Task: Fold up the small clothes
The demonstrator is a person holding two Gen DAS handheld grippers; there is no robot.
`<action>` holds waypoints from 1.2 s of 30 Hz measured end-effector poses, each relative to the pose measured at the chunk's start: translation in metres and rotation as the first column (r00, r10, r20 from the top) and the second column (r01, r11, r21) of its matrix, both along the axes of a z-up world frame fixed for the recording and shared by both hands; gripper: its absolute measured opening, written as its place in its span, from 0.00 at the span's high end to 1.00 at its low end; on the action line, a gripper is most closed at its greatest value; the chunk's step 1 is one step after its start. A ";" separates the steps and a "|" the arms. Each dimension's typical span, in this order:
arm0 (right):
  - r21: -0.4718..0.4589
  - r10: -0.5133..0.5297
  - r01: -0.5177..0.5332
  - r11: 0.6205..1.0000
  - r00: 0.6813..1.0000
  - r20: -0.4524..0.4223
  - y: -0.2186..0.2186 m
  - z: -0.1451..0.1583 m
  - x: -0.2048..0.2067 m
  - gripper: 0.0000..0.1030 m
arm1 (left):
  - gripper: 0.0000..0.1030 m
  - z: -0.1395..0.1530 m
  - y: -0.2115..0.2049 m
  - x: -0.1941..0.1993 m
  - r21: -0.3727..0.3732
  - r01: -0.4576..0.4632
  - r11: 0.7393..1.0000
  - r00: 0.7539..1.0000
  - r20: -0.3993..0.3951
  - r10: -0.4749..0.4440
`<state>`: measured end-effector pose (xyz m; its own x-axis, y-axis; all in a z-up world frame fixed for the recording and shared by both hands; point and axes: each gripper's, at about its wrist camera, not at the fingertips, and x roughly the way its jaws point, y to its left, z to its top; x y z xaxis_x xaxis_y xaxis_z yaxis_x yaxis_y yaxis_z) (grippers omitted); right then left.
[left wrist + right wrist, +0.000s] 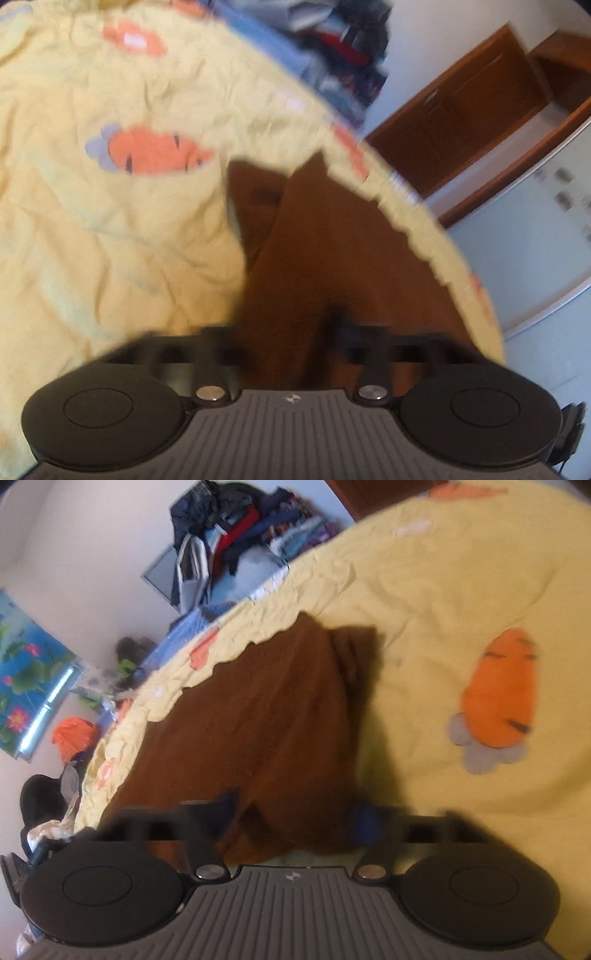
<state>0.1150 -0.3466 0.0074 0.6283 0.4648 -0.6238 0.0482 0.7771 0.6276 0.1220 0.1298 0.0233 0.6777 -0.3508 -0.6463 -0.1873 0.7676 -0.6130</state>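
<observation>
Looking down along the left hand-held gripper point(280, 332) at a brown knitted garment point(325, 240), lying on a yellow bedspread point(110, 221) printed with orange carrots. Showing a raised fold of the brown knit running up into the gap between the two blurred fingers; too smeared to tell whether pinching the fabric or merely standing around it. Catching, beyond the scalloped edge of the bedspread, a heap of mixed clothes point(343, 40) at the top and brown wooden panelling point(461, 122) on the right.

Pointing the right hand-held gripper point(291, 819) at the same garment from the other side, its brown knit filling the middle of the view, reaching to the bedspread's scalloped edge, and bunching between these fingers too. Blurring here as well, so leaving it impossible to tell whether clamping the cloth or standing slightly apart. Taking in a large carrot print point(498, 686) just right of the garment, the clothes heap far behind, and a lotus picture point(26, 664) on the wall at left.
</observation>
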 end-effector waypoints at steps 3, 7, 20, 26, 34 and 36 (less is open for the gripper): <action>-0.091 0.027 -0.023 0.996 0.999 0.039 0.012 0.014 -0.006 0.79 | 0.89 0.005 0.002 0.002 0.009 -0.011 1.000 1.000 -0.009 0.011; -0.091 0.065 -0.055 0.994 0.992 0.109 0.001 0.040 -0.036 0.81 | 0.91 0.033 0.004 -0.028 0.020 0.027 0.999 0.998 0.057 -0.028; -0.090 0.080 -0.076 0.993 0.996 0.044 -0.030 0.029 -0.195 0.46 | 0.69 0.029 0.013 -0.175 0.186 0.181 0.966 0.983 -0.027 -0.180; -0.092 -0.009 0.029 0.995 0.977 0.212 -0.052 0.074 -0.150 0.27 | 0.01 0.111 0.028 -0.137 0.357 0.006 0.934 0.954 0.277 -0.112; -0.386 0.102 -0.040 0.921 0.985 0.140 0.008 0.063 -0.012 0.29 | 0.24 0.056 -0.050 0.007 0.461 0.161 0.873 0.970 0.092 -0.227; -0.404 0.103 -0.060 0.913 0.991 0.084 0.017 0.046 0.007 0.35 | 0.38 0.036 -0.071 0.025 0.493 0.225 0.841 0.961 0.031 -0.275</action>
<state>0.1216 -0.3293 0.0532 0.6683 0.2420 -0.7034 -0.0733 0.9624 0.2615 0.1469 0.0588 0.0597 0.6766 -0.1794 -0.7142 0.0914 0.9828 -0.1603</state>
